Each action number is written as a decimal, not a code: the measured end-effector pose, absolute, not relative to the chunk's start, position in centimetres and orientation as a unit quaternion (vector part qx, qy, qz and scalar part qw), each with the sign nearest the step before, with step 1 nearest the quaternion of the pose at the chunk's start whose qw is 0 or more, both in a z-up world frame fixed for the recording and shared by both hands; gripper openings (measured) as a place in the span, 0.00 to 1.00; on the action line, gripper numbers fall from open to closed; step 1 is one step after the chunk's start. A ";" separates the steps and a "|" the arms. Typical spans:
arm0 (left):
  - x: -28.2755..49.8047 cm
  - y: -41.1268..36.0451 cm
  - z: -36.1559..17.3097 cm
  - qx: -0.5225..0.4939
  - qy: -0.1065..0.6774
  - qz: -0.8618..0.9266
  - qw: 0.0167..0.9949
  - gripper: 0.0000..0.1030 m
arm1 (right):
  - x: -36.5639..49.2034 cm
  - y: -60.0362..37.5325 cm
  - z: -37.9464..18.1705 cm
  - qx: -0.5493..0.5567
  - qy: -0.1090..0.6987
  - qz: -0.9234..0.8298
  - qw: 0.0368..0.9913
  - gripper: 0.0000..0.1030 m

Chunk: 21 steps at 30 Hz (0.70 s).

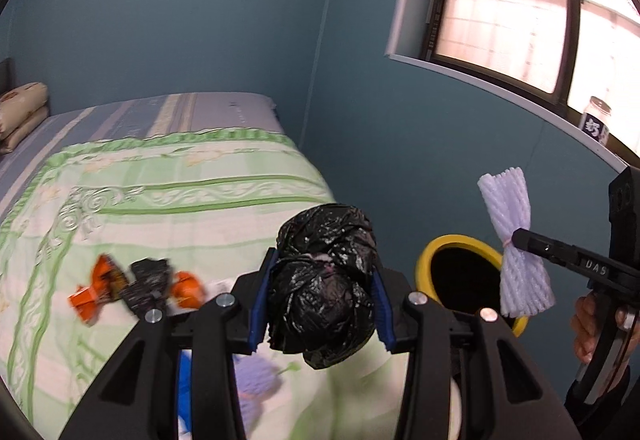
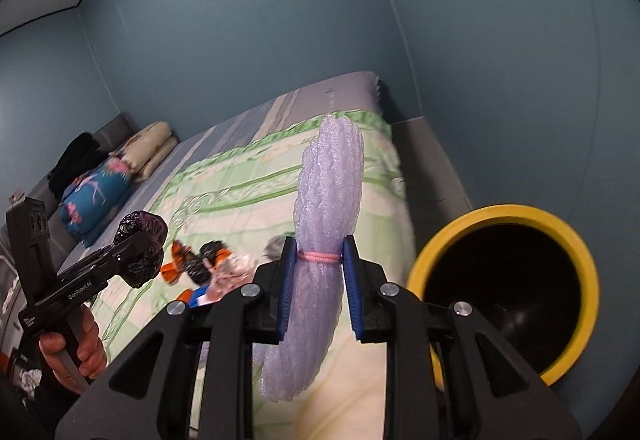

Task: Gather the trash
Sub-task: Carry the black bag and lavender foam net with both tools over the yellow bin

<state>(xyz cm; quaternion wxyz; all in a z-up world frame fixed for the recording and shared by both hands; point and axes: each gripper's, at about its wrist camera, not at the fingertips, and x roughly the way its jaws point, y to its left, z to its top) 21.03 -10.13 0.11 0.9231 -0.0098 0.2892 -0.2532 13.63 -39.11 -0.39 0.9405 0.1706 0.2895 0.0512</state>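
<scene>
My left gripper (image 1: 322,296) is shut on a crumpled black plastic bag (image 1: 325,280), held above the bed's near edge. It also shows in the right wrist view (image 2: 142,244). My right gripper (image 2: 316,284) is shut on a lavender foam net (image 2: 320,240) tied with a pink band, held upright beside the bin. The net also shows in the left wrist view (image 1: 514,240). A yellow-rimmed bin (image 2: 504,288) with a dark inside stands on the floor right of the bed; it also shows in the left wrist view (image 1: 460,272).
Orange and black wrappers (image 1: 132,286) and other scraps (image 2: 224,272) lie on the green quilt (image 1: 160,192). Pillows (image 2: 120,168) are at the bed's head. A jar (image 1: 596,120) stands on the windowsill. Blue walls enclose the corner.
</scene>
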 end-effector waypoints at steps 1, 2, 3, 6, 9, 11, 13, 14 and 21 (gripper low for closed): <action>21.2 -11.1 0.2 -0.007 0.288 -0.260 0.922 0.39 | 13.6 -39.6 -0.4 0.171 0.288 0.046 0.941 0.21; 21.2 -11.8 0.3 -0.005 0.288 -0.264 0.921 0.39 | 13.5 -40.1 -0.5 0.172 0.287 0.038 0.942 0.21; 21.3 -12.6 0.3 -0.003 0.287 -0.270 0.919 0.39 | 13.4 -40.7 -0.6 0.172 0.286 0.031 0.942 0.21; 21.7 -15.5 0.5 -0.001 0.286 -0.286 0.915 0.39 | 13.2 -42.4 -0.9 0.177 0.283 0.010 0.943 0.21; 22.2 -18.4 0.3 0.003 0.284 -0.300 0.911 0.39 | 12.9 -43.5 -1.3 0.180 0.279 -0.009 0.943 0.21; 22.4 -20.4 0.1 0.001 0.289 -0.314 0.904 0.39 | 12.7 -44.4 -1.6 0.179 0.275 -0.025 0.944 0.21; 22.5 -22.3 -0.3 -0.001 0.293 -0.326 0.899 0.39 | 12.4 -45.2 -1.8 0.180 0.273 -0.038 0.944 0.21; 22.4 -23.1 -0.4 0.001 0.292 -0.329 0.898 0.39 | 12.4 -45.6 -2.0 0.181 0.273 -0.044 0.944 0.21; 22.0 -28.3 -1.8 0.003 0.294 -0.357 0.887 0.39 | 12.2 -48.3 -3.7 0.186 0.278 -0.086 0.938 0.21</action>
